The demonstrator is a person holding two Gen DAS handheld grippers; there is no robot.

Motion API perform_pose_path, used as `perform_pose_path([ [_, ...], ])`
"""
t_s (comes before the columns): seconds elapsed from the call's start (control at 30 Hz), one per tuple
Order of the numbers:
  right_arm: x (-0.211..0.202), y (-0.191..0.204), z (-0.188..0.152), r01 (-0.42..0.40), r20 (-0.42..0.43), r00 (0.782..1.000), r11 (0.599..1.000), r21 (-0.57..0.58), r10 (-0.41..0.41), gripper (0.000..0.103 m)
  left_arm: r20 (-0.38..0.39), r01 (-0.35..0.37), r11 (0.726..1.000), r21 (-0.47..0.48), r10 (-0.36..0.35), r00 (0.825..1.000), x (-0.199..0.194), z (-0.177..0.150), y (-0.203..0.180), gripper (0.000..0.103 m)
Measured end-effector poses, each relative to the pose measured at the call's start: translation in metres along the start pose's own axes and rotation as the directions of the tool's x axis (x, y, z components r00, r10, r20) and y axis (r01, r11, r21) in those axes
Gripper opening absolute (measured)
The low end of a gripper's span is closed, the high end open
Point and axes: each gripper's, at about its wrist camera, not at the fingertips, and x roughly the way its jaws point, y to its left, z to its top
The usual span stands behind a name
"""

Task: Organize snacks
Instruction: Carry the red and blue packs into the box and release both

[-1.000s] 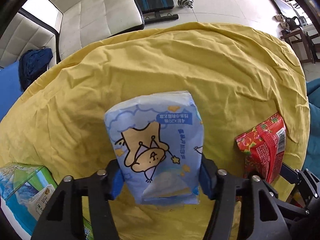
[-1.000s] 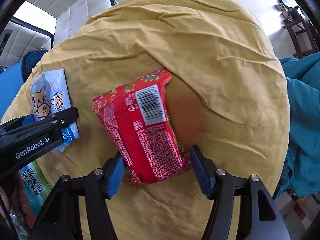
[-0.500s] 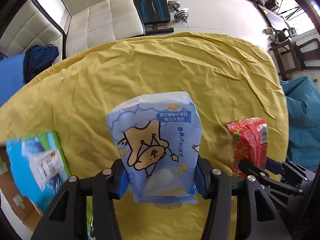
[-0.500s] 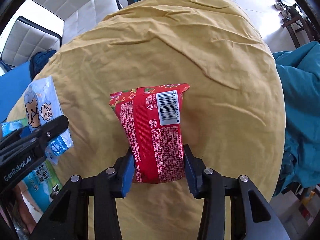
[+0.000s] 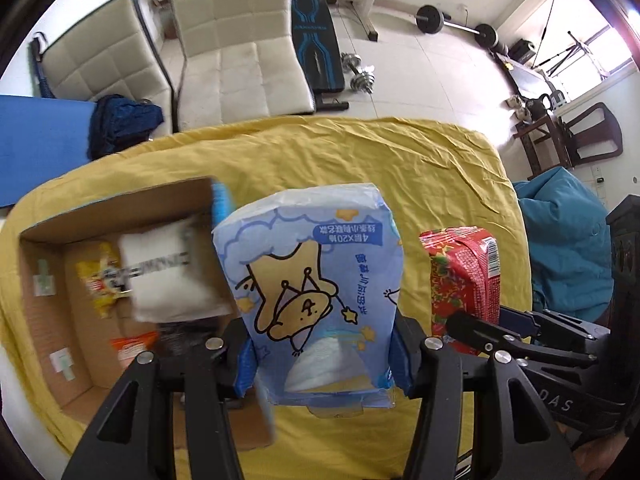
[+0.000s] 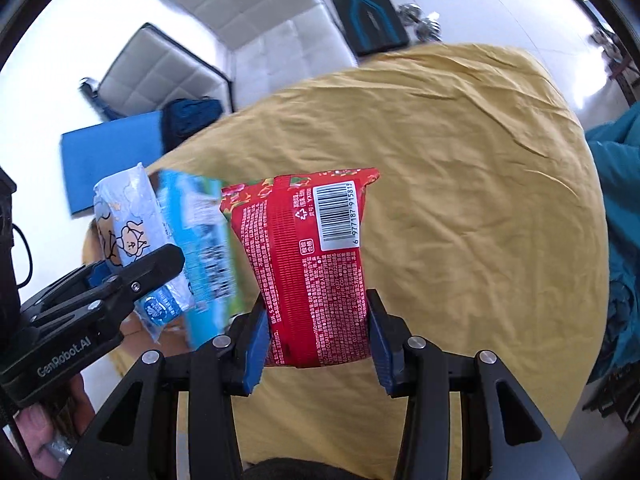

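Note:
My left gripper (image 5: 324,354) is shut on a pale blue packet with a cartoon bear (image 5: 312,292), held upright above the yellow cloth. To its left lies an open cardboard box (image 5: 116,216) with a white packet (image 5: 168,276) and small yellow and orange snacks inside. My right gripper (image 6: 316,336) is shut on a red snack bag with a barcode (image 6: 308,264), also lifted off the cloth. In the left wrist view the red bag (image 5: 464,276) hangs to the right. From the right wrist view the blue packet (image 6: 124,220) and left gripper (image 6: 120,280) show at left.
A wrinkled yellow cloth (image 5: 360,152) covers the round table. White padded chairs (image 5: 240,40), a dark blue garment (image 5: 120,120), a weight bench and dumbbells (image 5: 360,76) stand beyond it. A teal beanbag (image 5: 568,232) lies to the right. The box's printed blue side (image 6: 200,240) shows in the right wrist view.
Both grippers have risen and tilted up with their packets. The right gripper closed fully on the red bag. The open box has come into the left wrist view.

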Motion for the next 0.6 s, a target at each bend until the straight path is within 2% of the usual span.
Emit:
perform_pose_path([
  [0.13, -0.015, 0.062, -0.017, -0.034, 0.025, 0.999, 0.996, -0.079, 0.037, 0.046, 0.024, -0.023, 1.0, -0.022, 0.023, 0.999, -0.038, -0.024, 0.057, 0.05],
  [0.27, -0.005, 0.135, -0.036, -0.075, 0.002, 0.997, 0.984, -0.163, 0.076, 0.046, 0.01, -0.064, 0.996, -0.054, 0.064, 0.998, -0.052, -0.051, 0.117, 0.05],
  [0.43, 0.047, 0.216, -0.053, -0.15, -0.078, 0.988, 0.966, -0.212, 0.136, 0.046, -0.045, -0.121, 0.982, -0.142, 0.116, 0.992, -0.044, -0.082, 0.204, 0.05],
  [0.6, 0.107, 0.271, -0.062, -0.215, -0.168, 0.969, 0.956, -0.201, 0.183, 0.046, -0.124, -0.14, 0.964, -0.226, 0.114, 0.986, -0.015, -0.103, 0.272, 0.05],
])
